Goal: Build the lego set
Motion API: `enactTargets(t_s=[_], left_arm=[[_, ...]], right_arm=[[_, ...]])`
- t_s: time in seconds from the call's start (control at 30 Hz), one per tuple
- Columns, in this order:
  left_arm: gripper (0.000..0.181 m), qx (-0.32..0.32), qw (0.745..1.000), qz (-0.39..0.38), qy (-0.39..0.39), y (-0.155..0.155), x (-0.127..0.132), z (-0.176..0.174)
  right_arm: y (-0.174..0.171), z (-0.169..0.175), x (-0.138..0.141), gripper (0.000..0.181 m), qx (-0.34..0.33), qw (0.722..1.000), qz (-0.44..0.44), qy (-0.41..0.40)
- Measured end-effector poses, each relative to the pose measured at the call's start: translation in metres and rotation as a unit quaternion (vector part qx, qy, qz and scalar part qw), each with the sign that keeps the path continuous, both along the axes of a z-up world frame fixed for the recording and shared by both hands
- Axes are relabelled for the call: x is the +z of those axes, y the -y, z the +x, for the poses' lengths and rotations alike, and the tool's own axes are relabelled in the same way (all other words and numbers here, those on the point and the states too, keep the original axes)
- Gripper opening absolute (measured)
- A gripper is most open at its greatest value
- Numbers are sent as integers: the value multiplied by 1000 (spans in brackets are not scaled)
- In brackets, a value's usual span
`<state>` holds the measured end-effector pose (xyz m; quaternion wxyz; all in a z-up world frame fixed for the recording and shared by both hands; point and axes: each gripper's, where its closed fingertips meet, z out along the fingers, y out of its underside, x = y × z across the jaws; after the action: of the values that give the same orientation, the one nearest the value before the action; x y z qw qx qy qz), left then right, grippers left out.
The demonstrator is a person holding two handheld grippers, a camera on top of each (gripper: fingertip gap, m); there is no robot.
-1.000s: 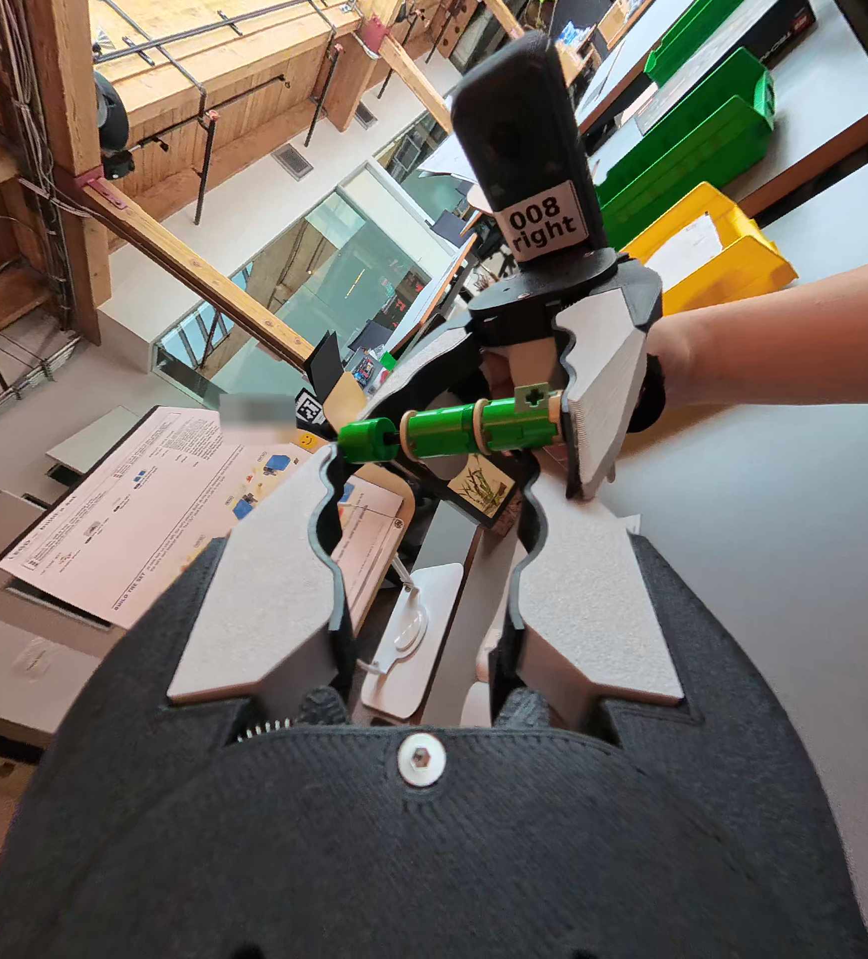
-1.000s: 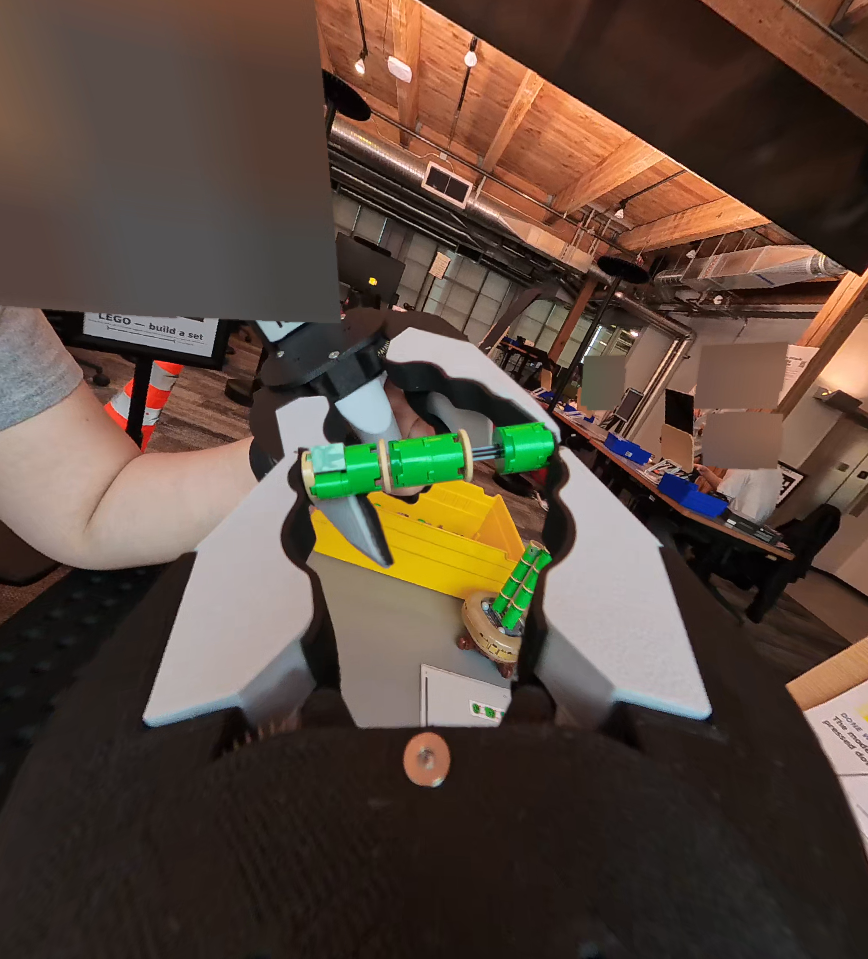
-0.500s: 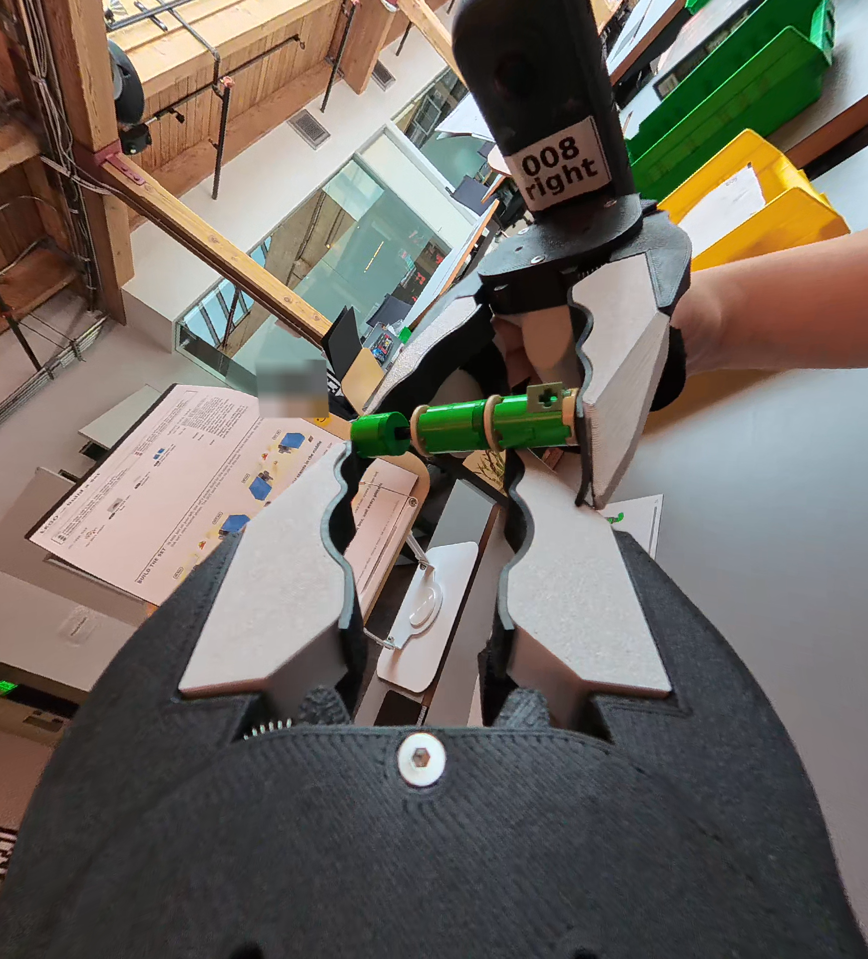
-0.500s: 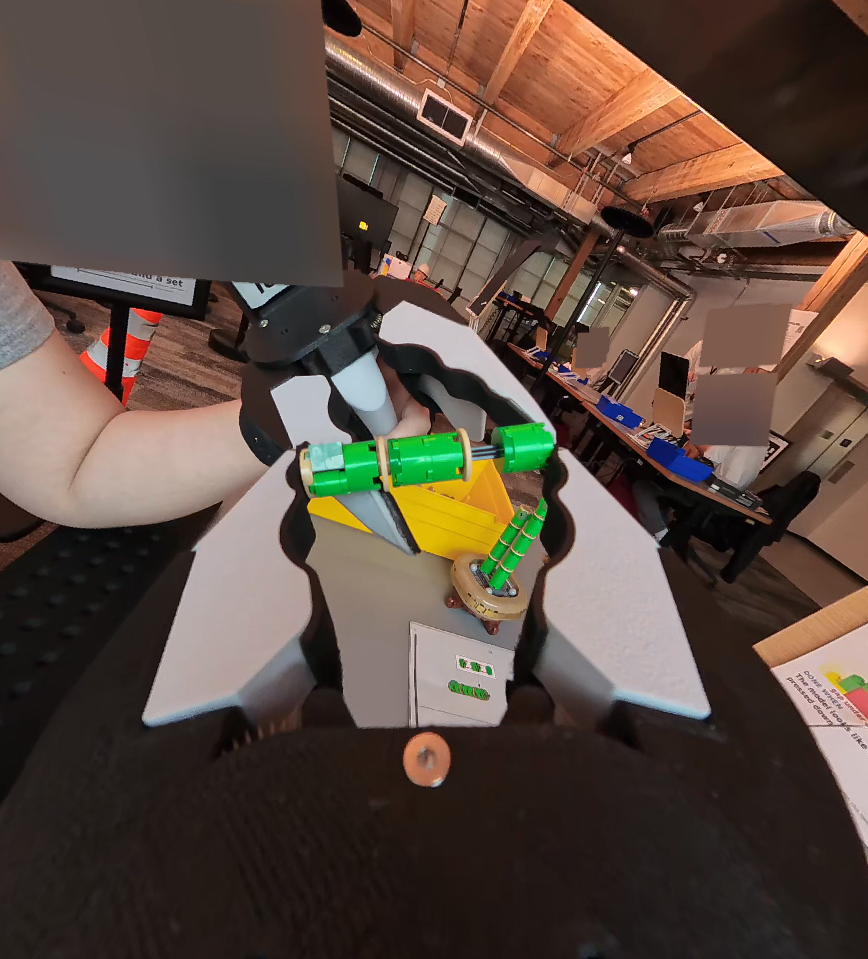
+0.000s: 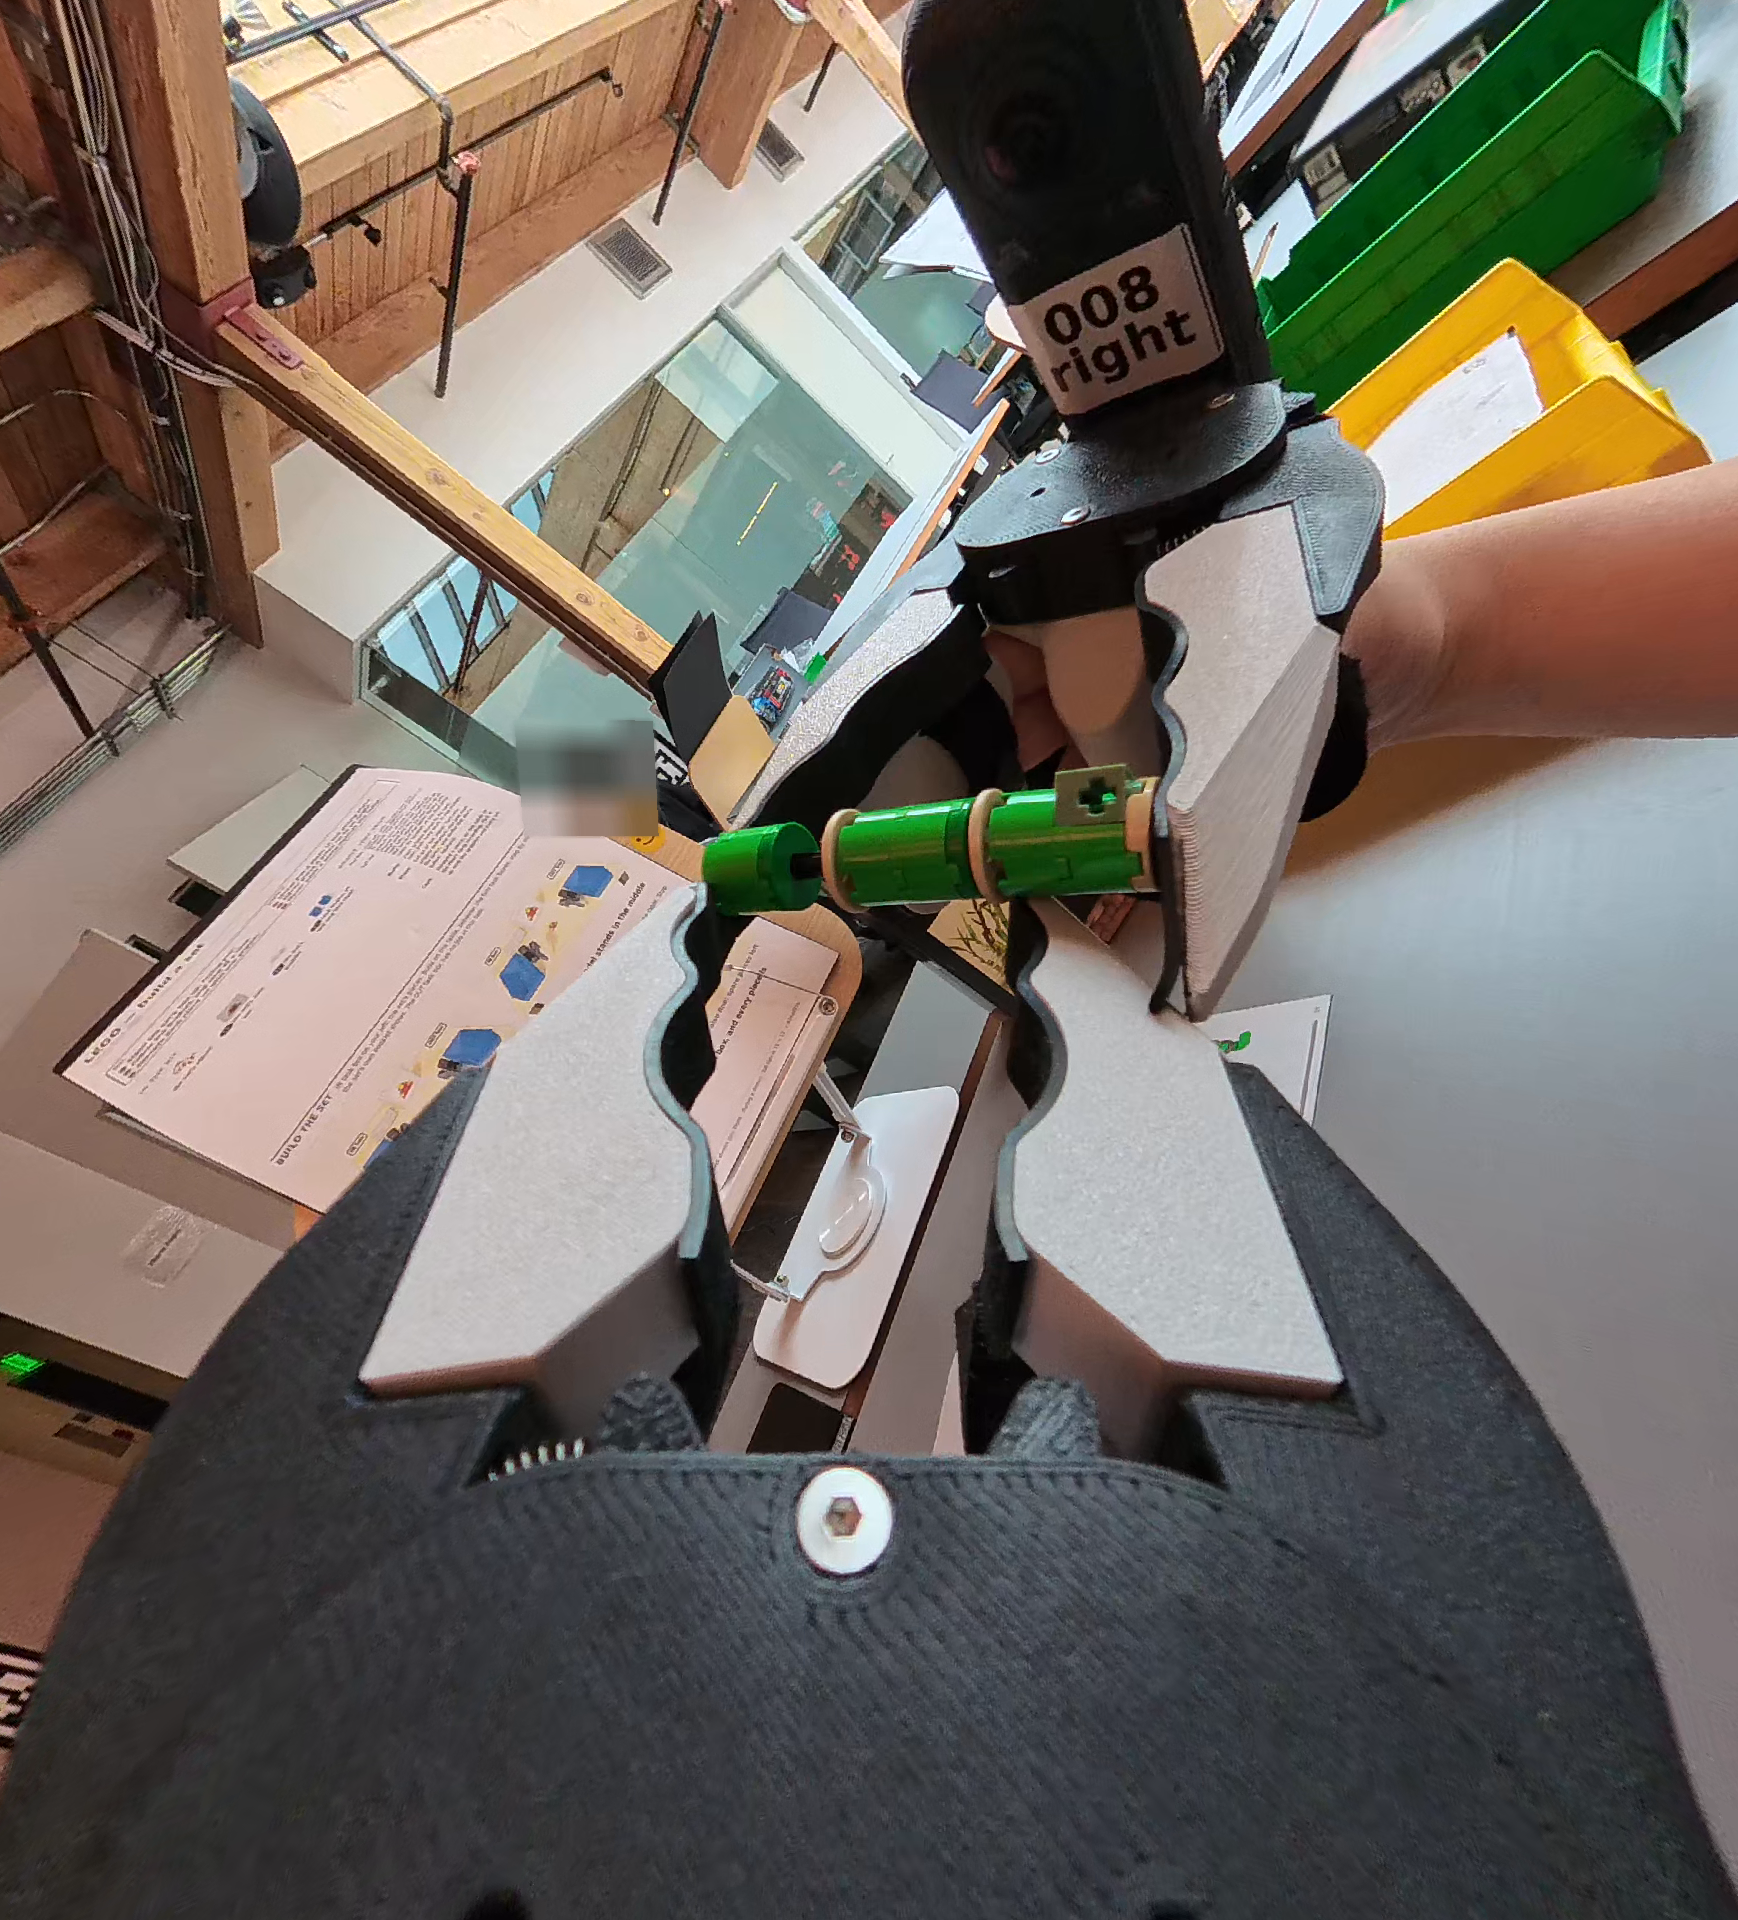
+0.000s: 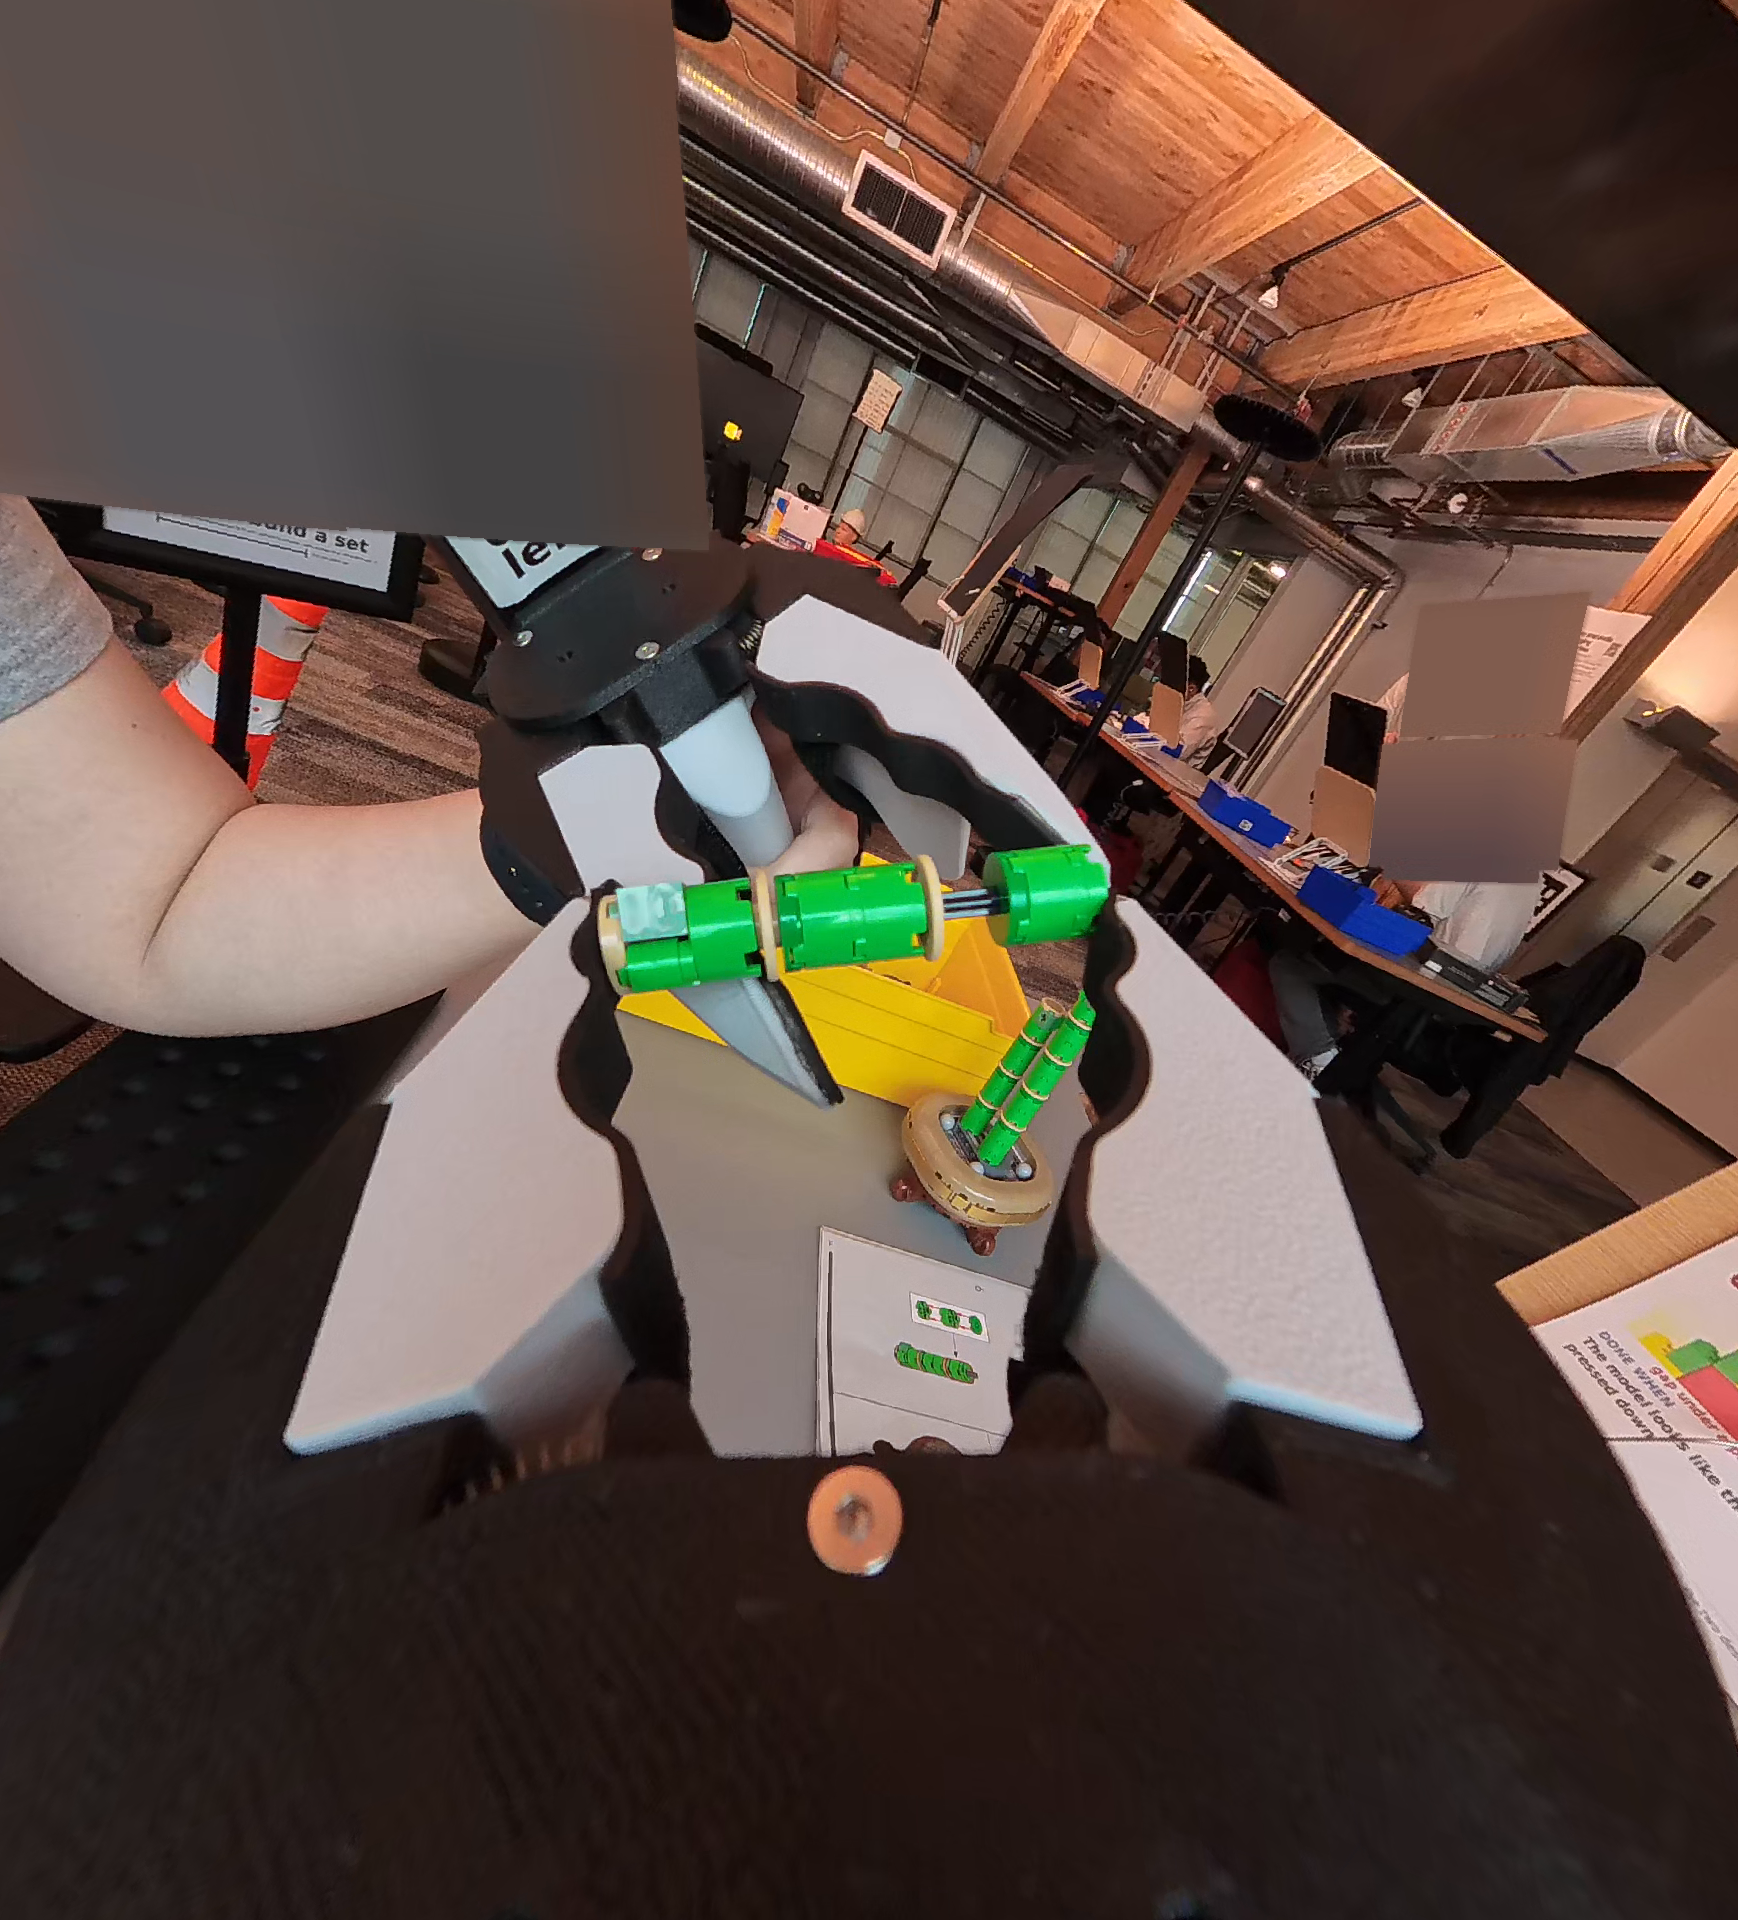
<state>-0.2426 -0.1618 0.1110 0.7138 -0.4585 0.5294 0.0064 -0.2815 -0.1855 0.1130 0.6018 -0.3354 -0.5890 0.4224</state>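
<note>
1. Left wrist view: left gripper point(image 5: 849, 914) fingers point(image 5: 574, 1122) sit narrowly apart at the green rod point(image 5: 932, 854), pinching its loose end cylinder.
2. Right gripper point(image 6: 849, 925) fingers point(image 6: 470, 1195) clamp the rod's length, held in the air above the bench point(image 6: 740, 1195).
3. Base point(image 6: 979, 1164) with two green stalks stands on the bench beside a yellow bin point(image 6: 906, 1023).

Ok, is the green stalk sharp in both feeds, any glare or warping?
Left wrist view: green cylindrical Lego stalk is sharp, no glare, evenly lit; wide-angle bending tilts the beams. Right wrist view: stalk sharp; yellow plastic bin clear; edges curve.
</note>
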Motion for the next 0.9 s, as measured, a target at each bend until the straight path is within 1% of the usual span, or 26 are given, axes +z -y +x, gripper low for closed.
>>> enactTargets(t_s=[0.4,0.5,0.57,0.6,0.67,0.7,0.73,0.77,0.8,0.83,0.87,0.9], left_arm=[[53,5,1000,3,-6,-1,-2,-1],[53,-9,1000,2,-5,0,-1,-2],[54,-14,1000,-17,-4,-1,-1,-9],[48,-8,1000,-26,7,-4,1,-18],[41,-21,997,-53,49,-3,11,-36],[35,-37,992,-85,84,-1,18,-43],[35,-65,982,-130,124,2,24,-48],[39,-108,963,-185,161,8,29,-49],[45,-159,936,-245,194,14,33,-47],[53,-201,903,-307,222,18,35,-45],[58,-228,872,-361,240,18,35,-42],[62,-240,850,-401,243,16,30,-39]], right_arm=[[-1,0,-2,90,0,1000,-4,10],[0,0,-1,90,-3,1000,0,20],[-3,-3,-3,90,-29,999,17,36],[-6,-2,-2,90,-53,997,45,34],[-9,-1,-1,90,-84,992,92,28],[-14,-1,0,90,-110,987,111,29],[-18,-2,1,90,-138,980,139,31],[-20,-3,1,90,-163,970,176,32],[-20,-5,0,90,-187,957,220,35],[-21,-8,-1,90,-214,939,265,41],[-22,-10,-2,90,-237,922,303,48],[-23,-13,-4,90,-255,906,331,59]])
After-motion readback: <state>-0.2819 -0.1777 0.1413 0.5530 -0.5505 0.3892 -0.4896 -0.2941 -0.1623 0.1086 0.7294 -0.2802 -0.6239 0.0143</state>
